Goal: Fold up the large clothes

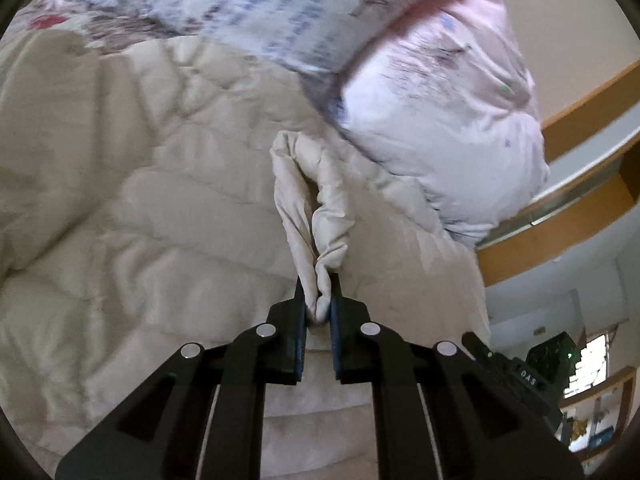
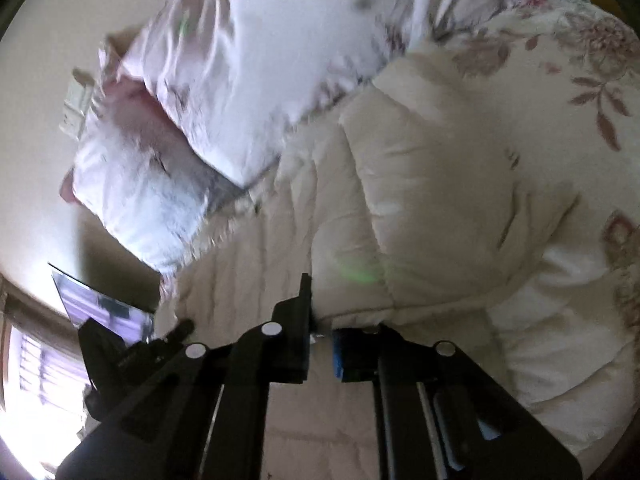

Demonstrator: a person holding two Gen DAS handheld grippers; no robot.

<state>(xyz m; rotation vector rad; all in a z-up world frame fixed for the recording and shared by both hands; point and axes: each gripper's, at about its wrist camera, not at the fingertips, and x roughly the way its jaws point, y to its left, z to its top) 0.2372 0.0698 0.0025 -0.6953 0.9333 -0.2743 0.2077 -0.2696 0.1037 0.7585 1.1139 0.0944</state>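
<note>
Your left gripper (image 1: 319, 300) is clenched on a bunched corner of the cream quilted comforter (image 1: 140, 200); the pinched fabric stands up from the pads as a twisted tail and runs away from you toward the pale pink pillow (image 1: 440, 120). Your right gripper (image 2: 320, 320) has its jaws drawn nearly together on the comforter's edge (image 2: 348, 312). The puffed fold hides the tip of the far finger, so you see only a sliver of fabric in the gap; from that, and from how the cloth bulges over the jaws, it looks like a grasp rather than an empty pinch.

The comforter lies ahead of and below both claws, spread across the bed, its floral border (image 2: 592, 92) showing at the far right of the right wrist view and the pillows (image 2: 240, 80) stacked at the head. The right wrist view shows it already doubled: a thick rounded fold (image 2: 440, 200) lies over the flat layer.

What the next move turns on is this: you hold one edge at two places, and the bulk of the cloth stretches away from both claws toward the pillows. So the fold line should run across between your hands, and both need to travel together, keeping the held edge taut. Neither hand is clearly nearer the far side.
</note>
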